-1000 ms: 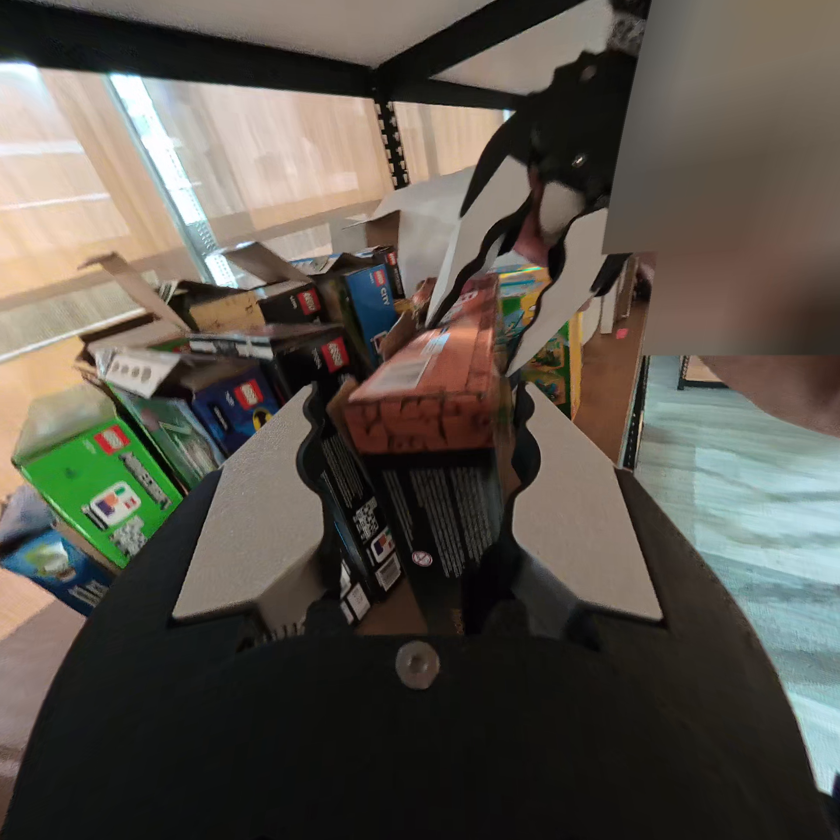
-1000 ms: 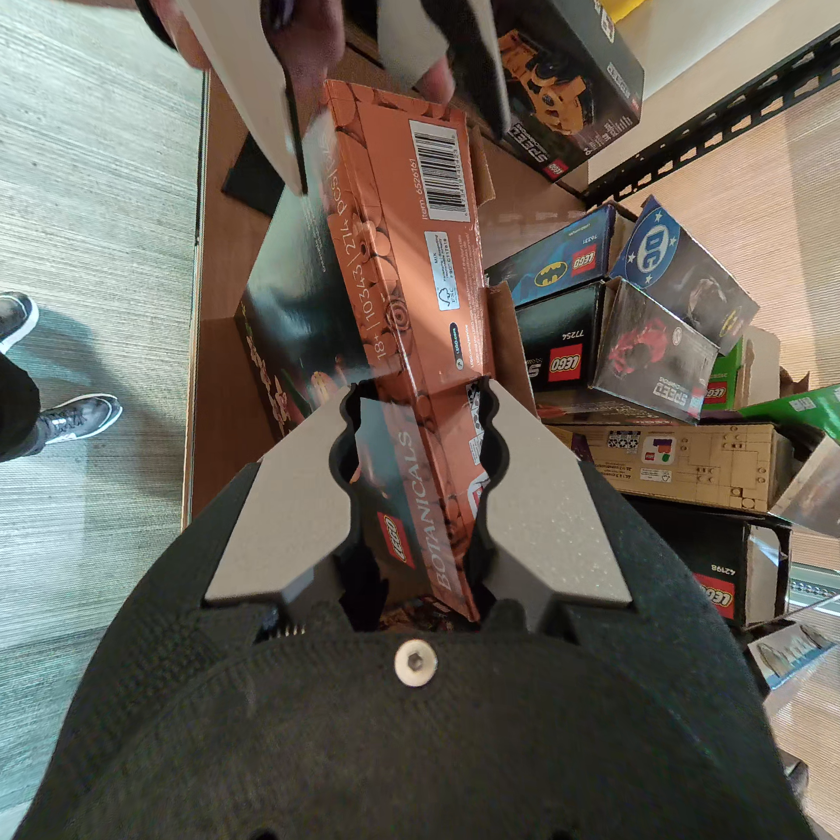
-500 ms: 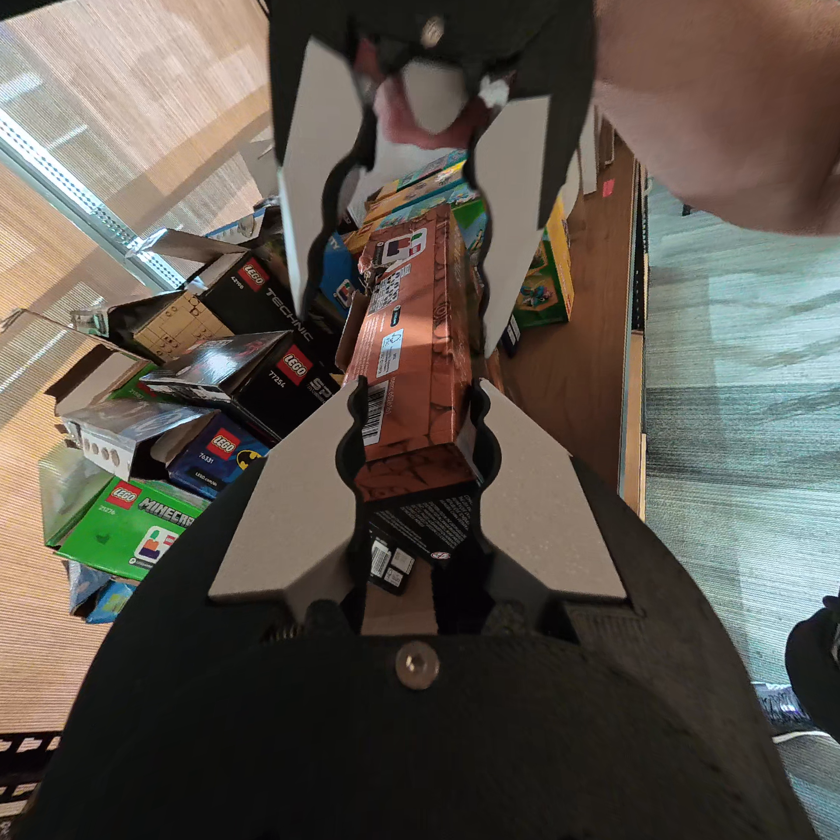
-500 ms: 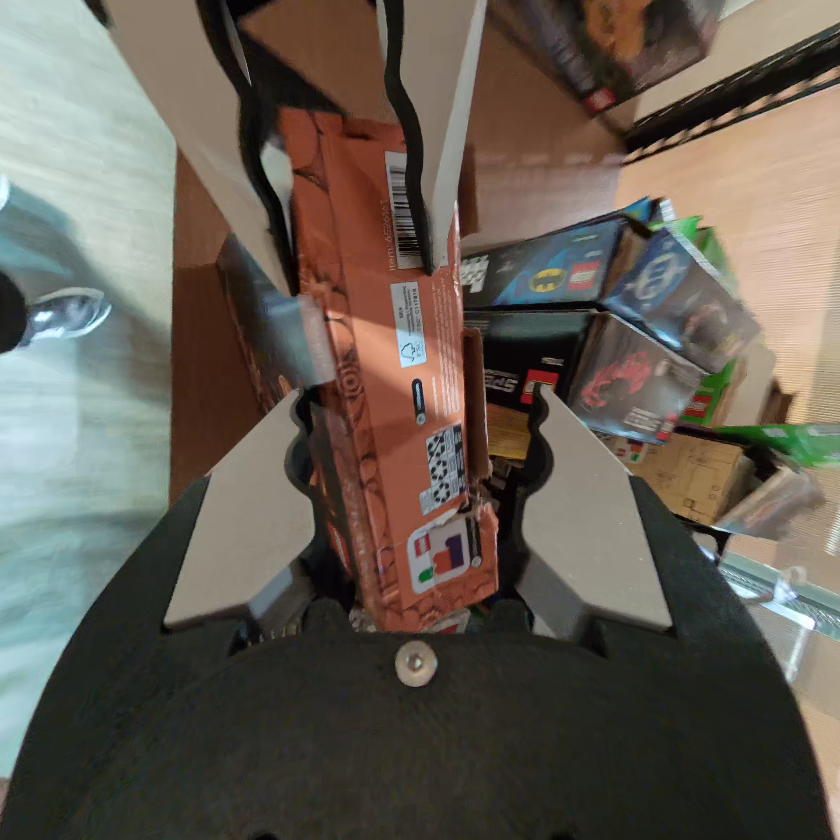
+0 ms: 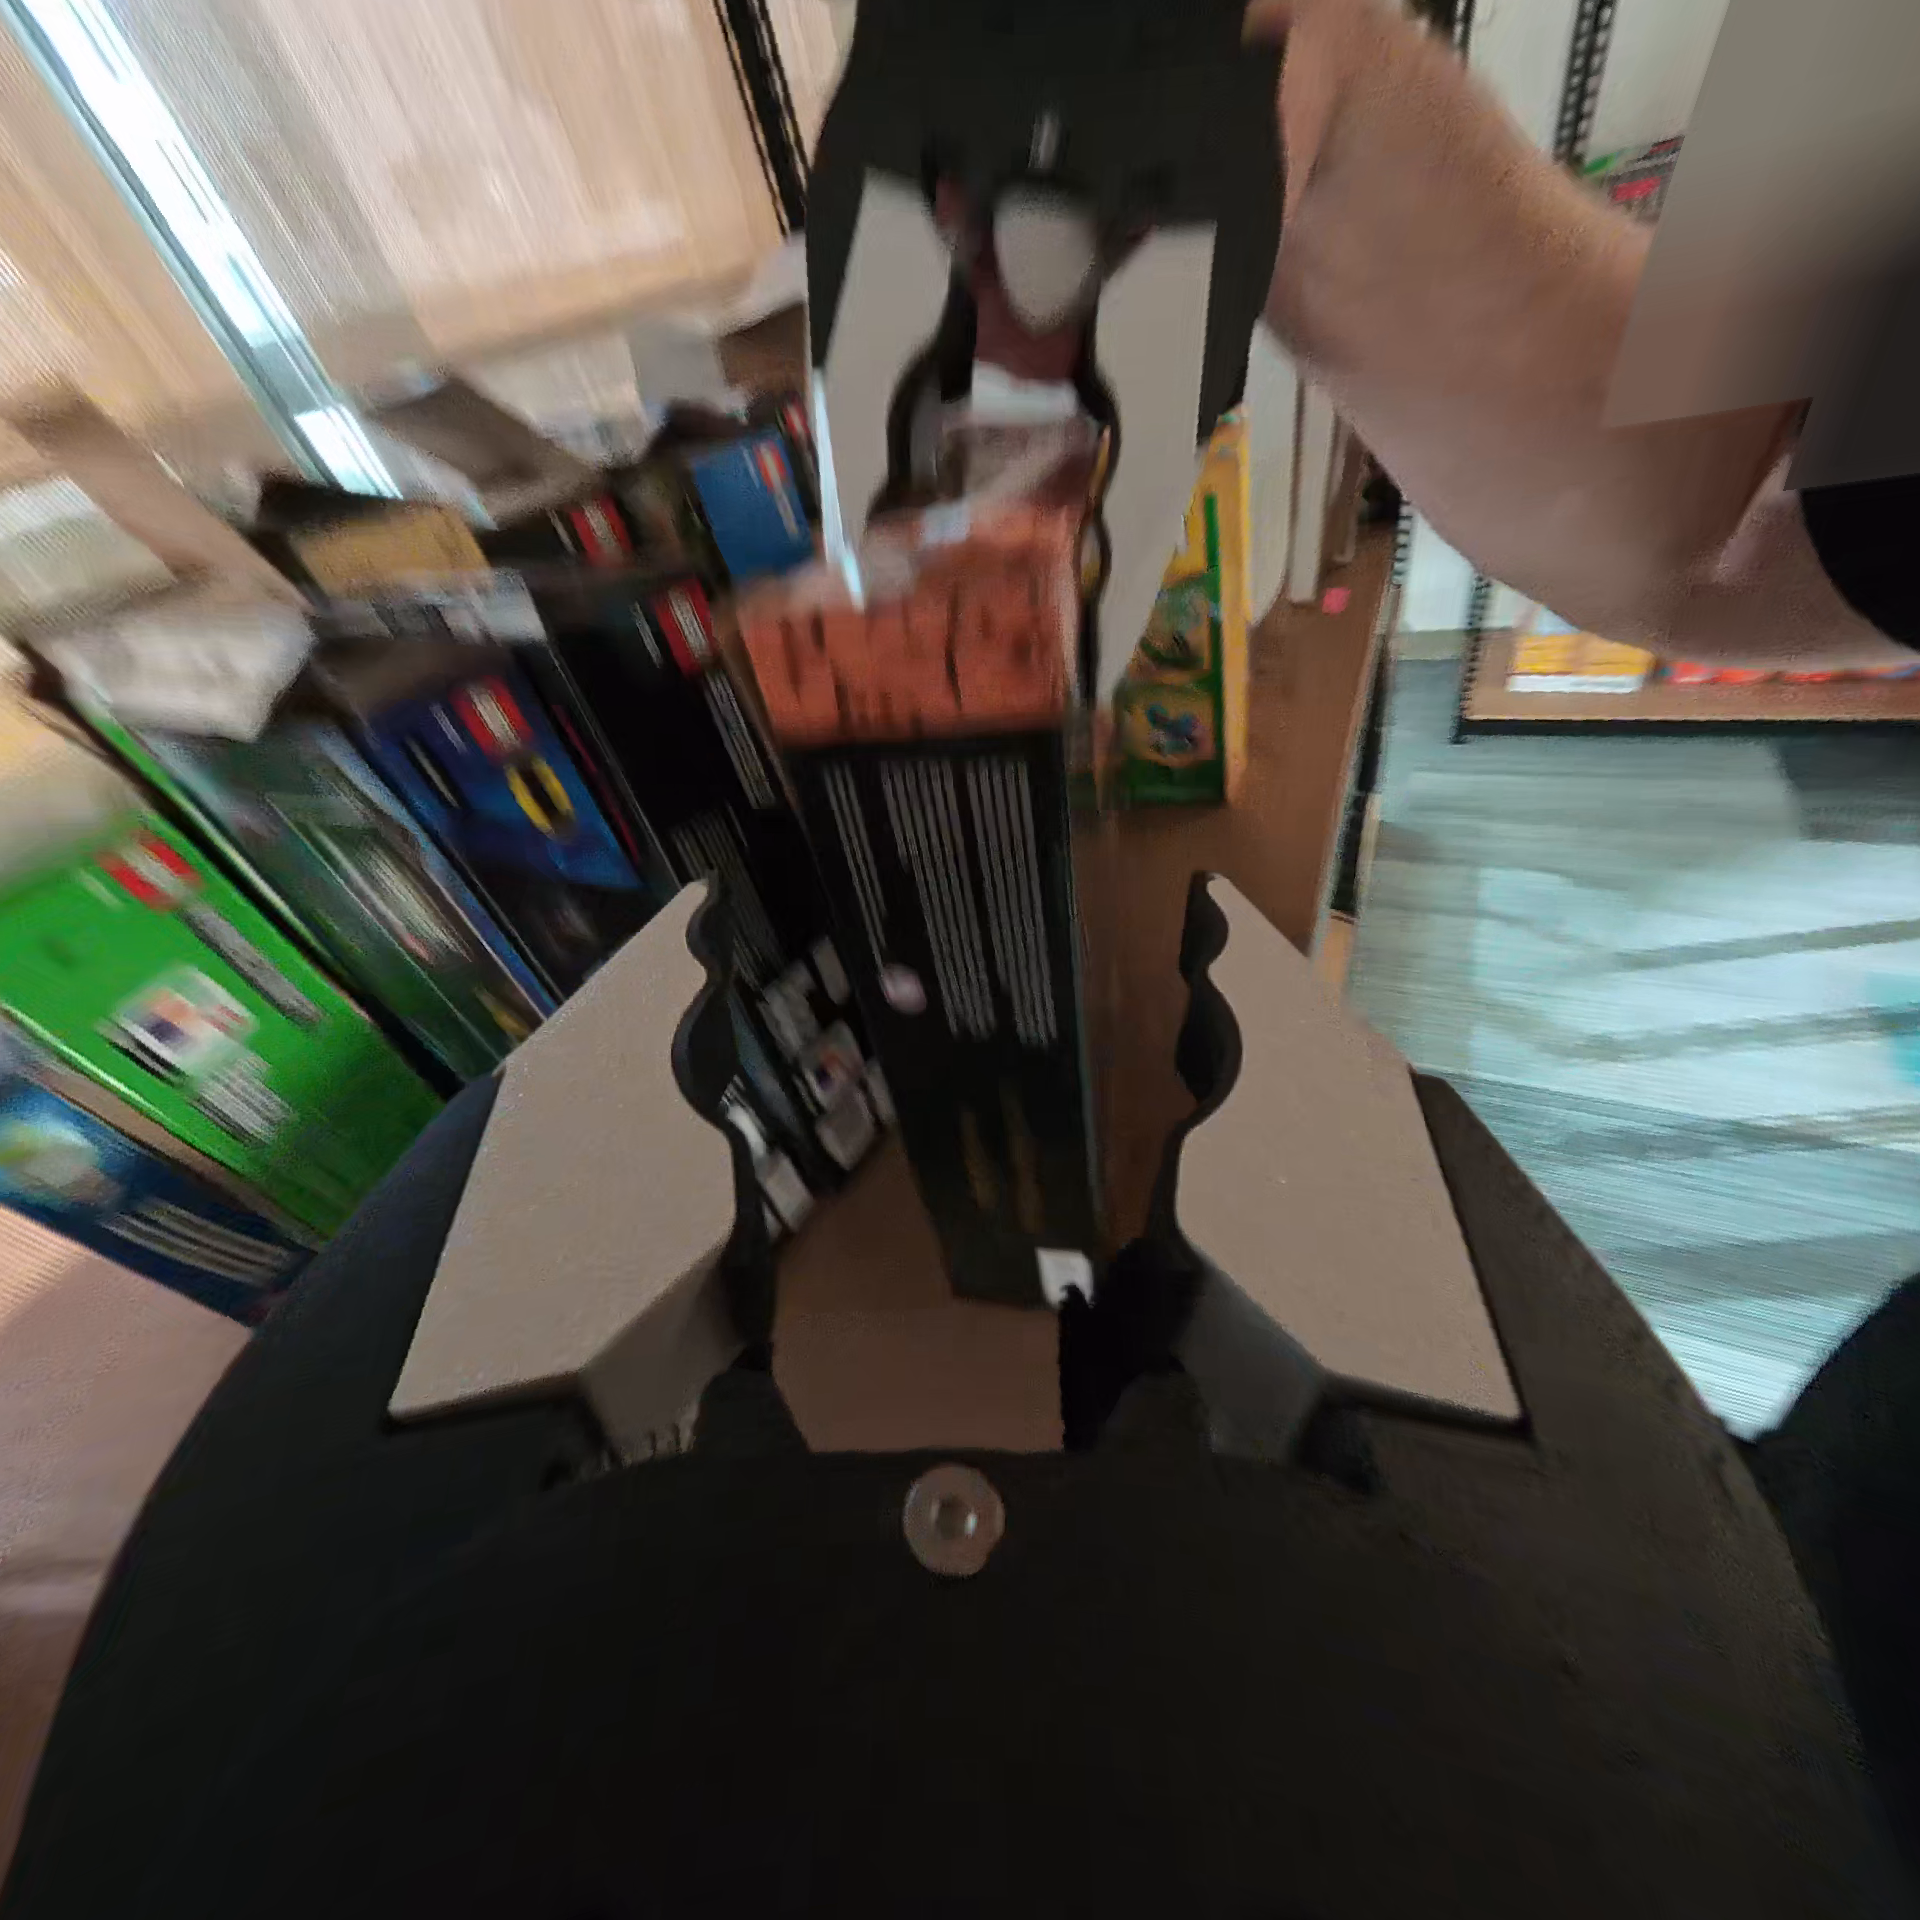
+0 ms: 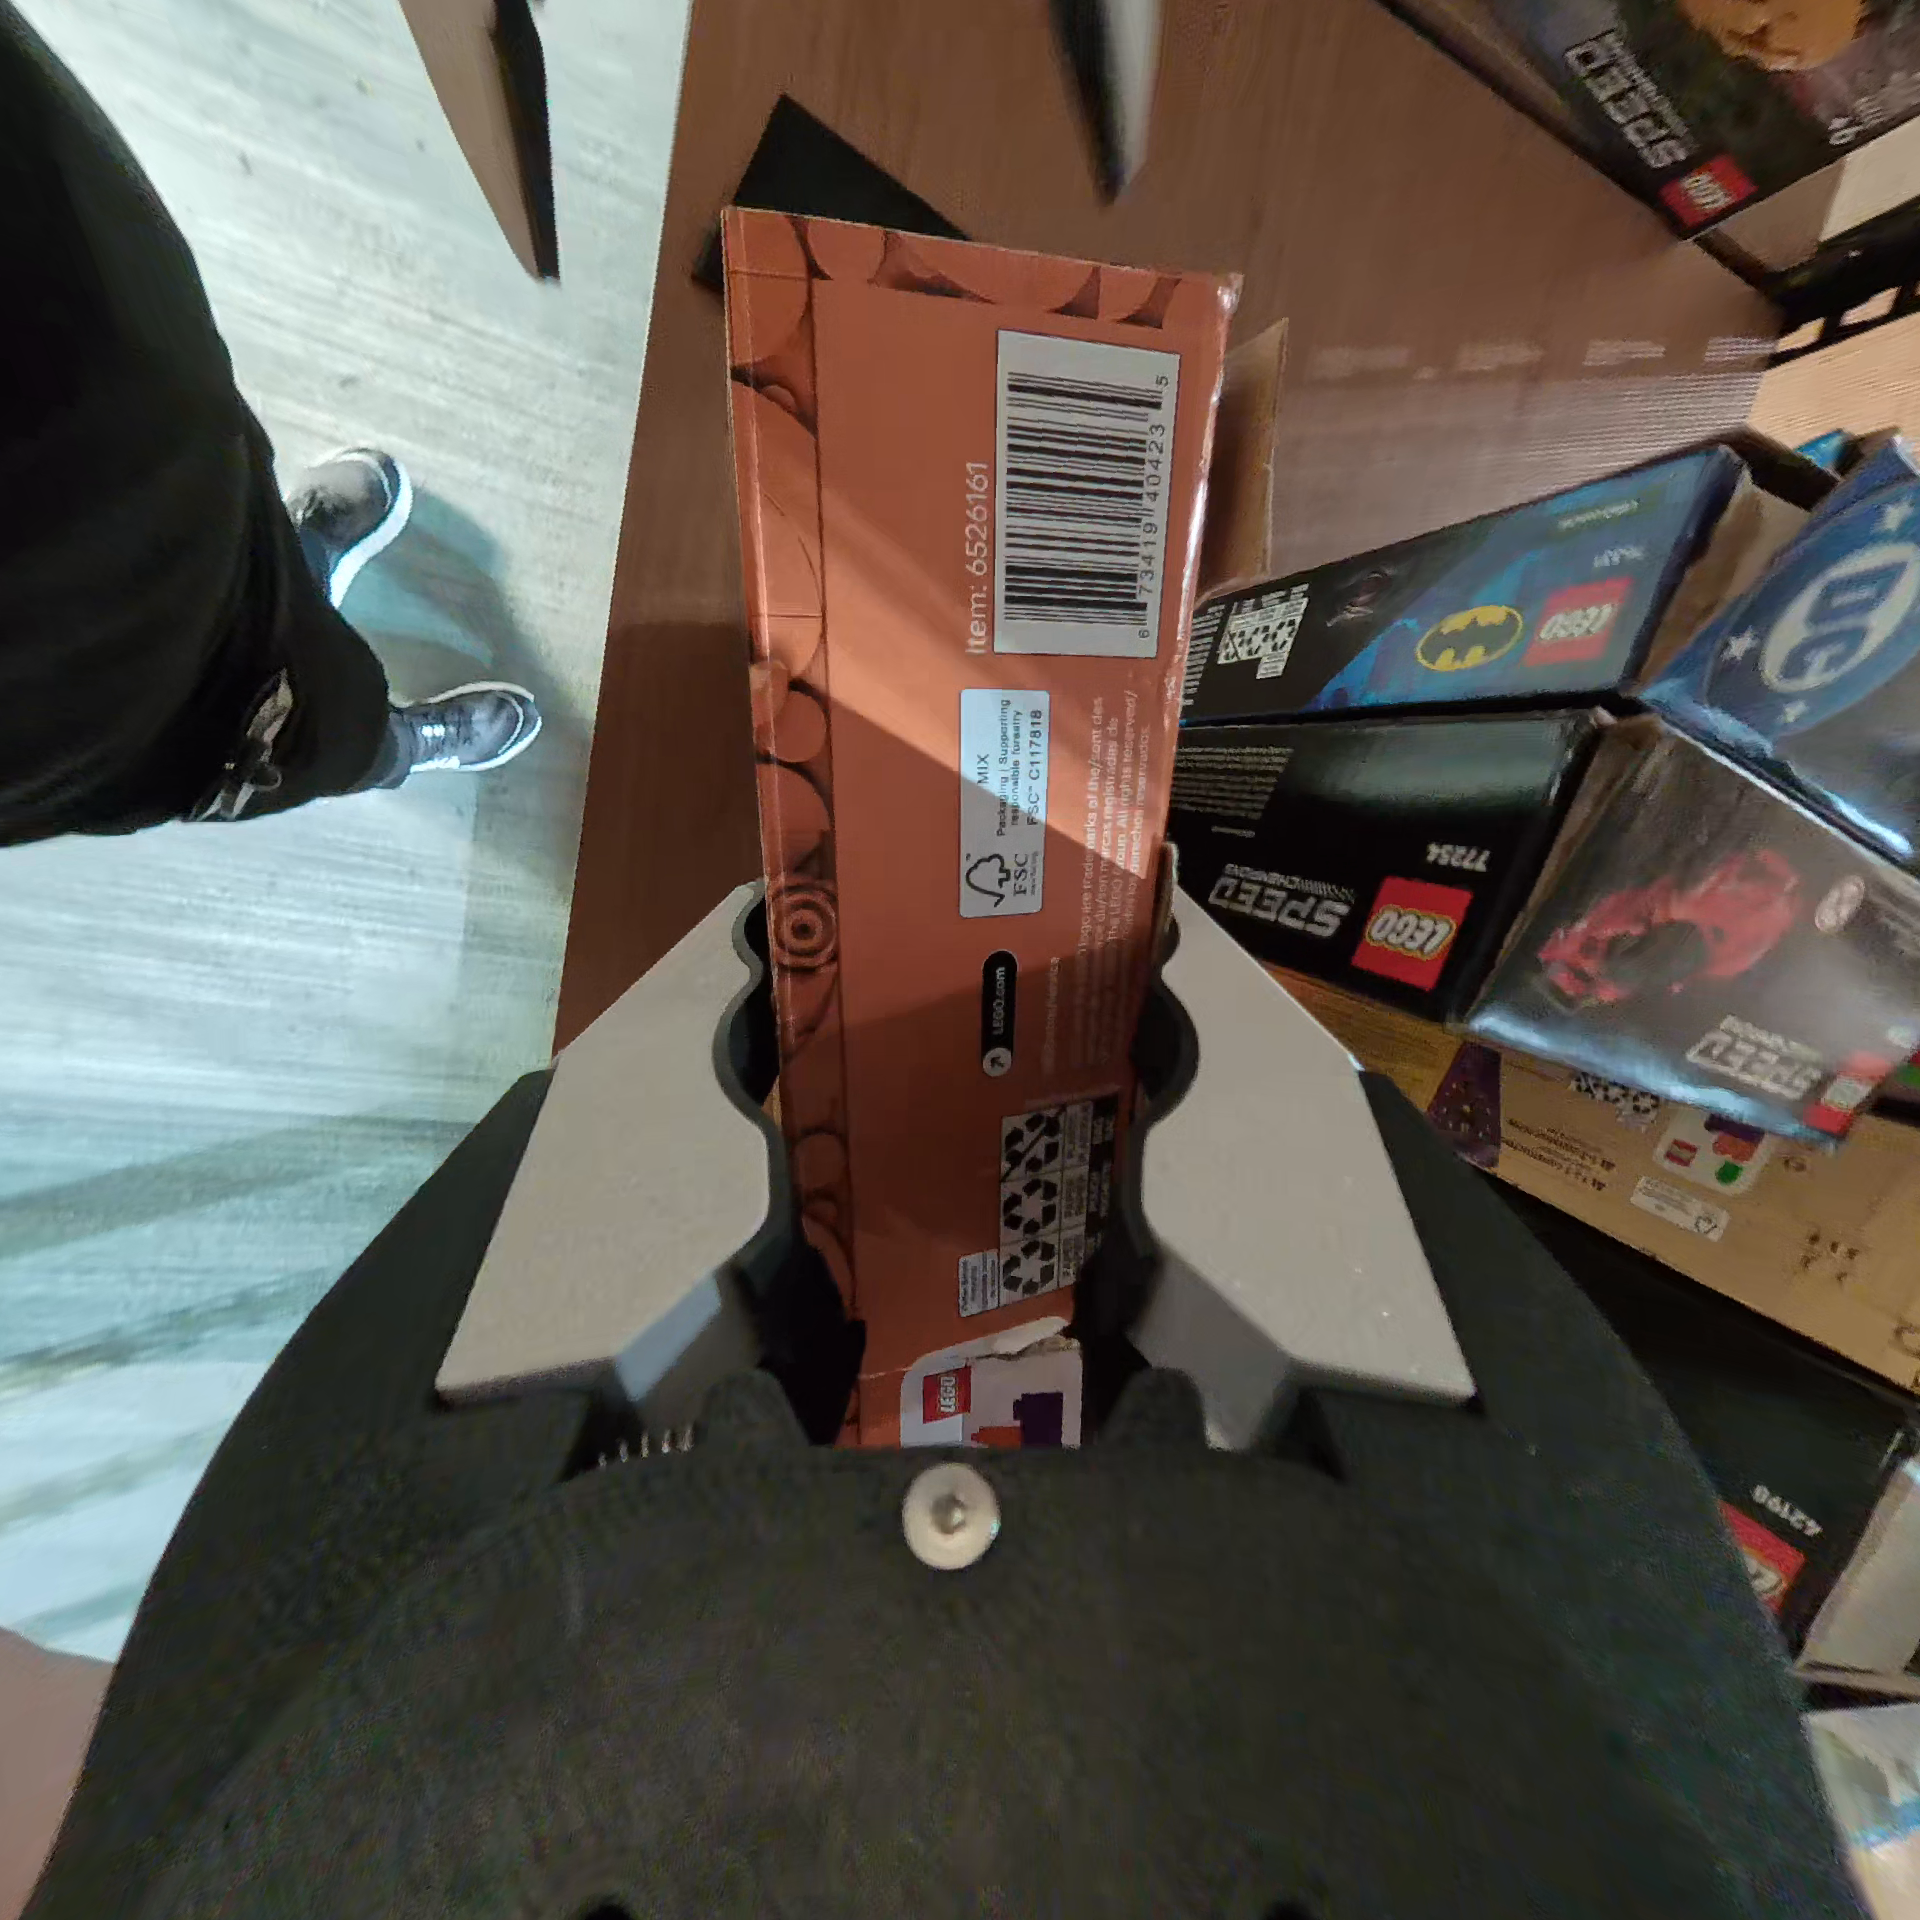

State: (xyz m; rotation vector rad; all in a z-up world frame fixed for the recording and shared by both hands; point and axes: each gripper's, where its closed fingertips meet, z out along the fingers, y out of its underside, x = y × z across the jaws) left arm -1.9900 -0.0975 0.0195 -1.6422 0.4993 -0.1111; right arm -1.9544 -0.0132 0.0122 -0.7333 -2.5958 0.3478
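A long toy-set box with an orange side (image 6: 914,582) and a black printed face (image 5: 956,935) stands on edge over the wooden shelf (image 6: 1403,239). My right gripper (image 6: 961,894) is shut on it, both pads pressed on its narrow sides near my end. The left wrist view shows that gripper (image 5: 987,540) clamped on the box's far end. My left gripper (image 5: 956,904) is open. The box passes between its fingers (image 5: 623,1091) with a gap on each side. In the right wrist view the left gripper (image 6: 821,135) spreads wide beyond the box's far end, clear of it.
Several boxed toy sets are piled on the shelf beside the box: a blue one (image 6: 1455,623), a black one (image 6: 1382,821), a green one (image 5: 177,997). A person's arm (image 5: 1455,312) and legs with shoes (image 6: 436,727) are near. Grey floor (image 5: 1610,987) lies past the shelf edge.
Half a second ago my left gripper was shut on the box and my right stood open around it. Now the right has shut on it and the left has let go and opened.
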